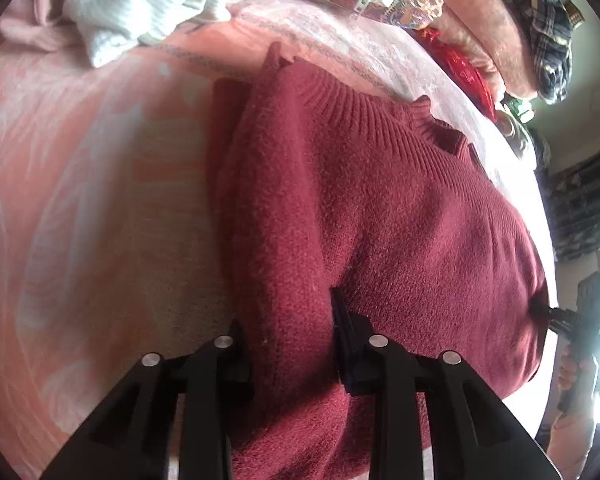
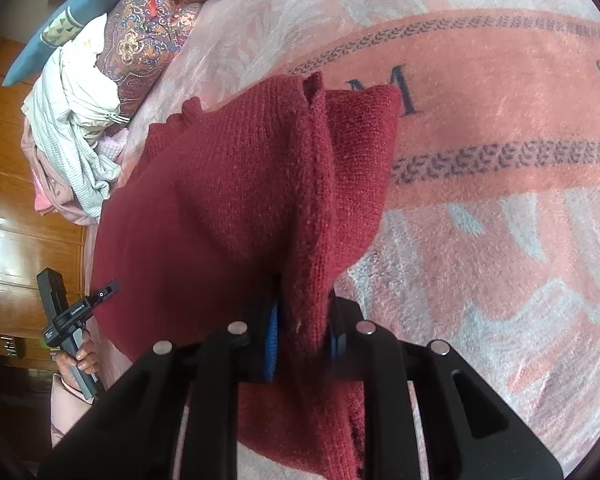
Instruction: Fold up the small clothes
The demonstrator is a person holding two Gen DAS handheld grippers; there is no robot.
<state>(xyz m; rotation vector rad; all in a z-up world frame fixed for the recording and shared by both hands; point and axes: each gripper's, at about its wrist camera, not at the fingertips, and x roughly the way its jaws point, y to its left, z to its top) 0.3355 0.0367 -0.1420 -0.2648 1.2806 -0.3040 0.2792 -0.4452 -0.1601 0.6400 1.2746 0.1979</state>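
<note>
Dark red knitted sweater (image 1: 380,200) lies on the bed, on a pink and white patterned fleece blanket (image 1: 80,200), ribbed collar toward 12 o'clock in the left wrist view. One side is already turned in: a folded layer shows along the 10 o'clock edge in the left view and along the 1 o'clock edge in the right view.

Left tool (image 1: 292,344): jaws closed most of the way, pinching a thick bunch of the knit at the near hem, cloth filling the gap between the fingers. Right tool (image 2: 300,336): narrow gap, blue pads clamped on a bunched fold of the same hem. Each tool shows at the far edge of the other's view, so they hold opposite ends of the near edge.

Step in hand, by judgement: both corners of the hem gripped, bottom-to-top fold about to start. Sweater not yet lifted much; body mostly flat on the blanket.

Next move likely calls for raising both tools together, level, carrying the hem toward the collar at 12 o'clock, and laying it down without dragging the lower layer. Thick knit, heavy; uneven lift would skew the fold.

Pile of white and pale pink clothes (image 2: 72,140) sits at 9 o'clock in the right view, clear of the sweater.
</note>
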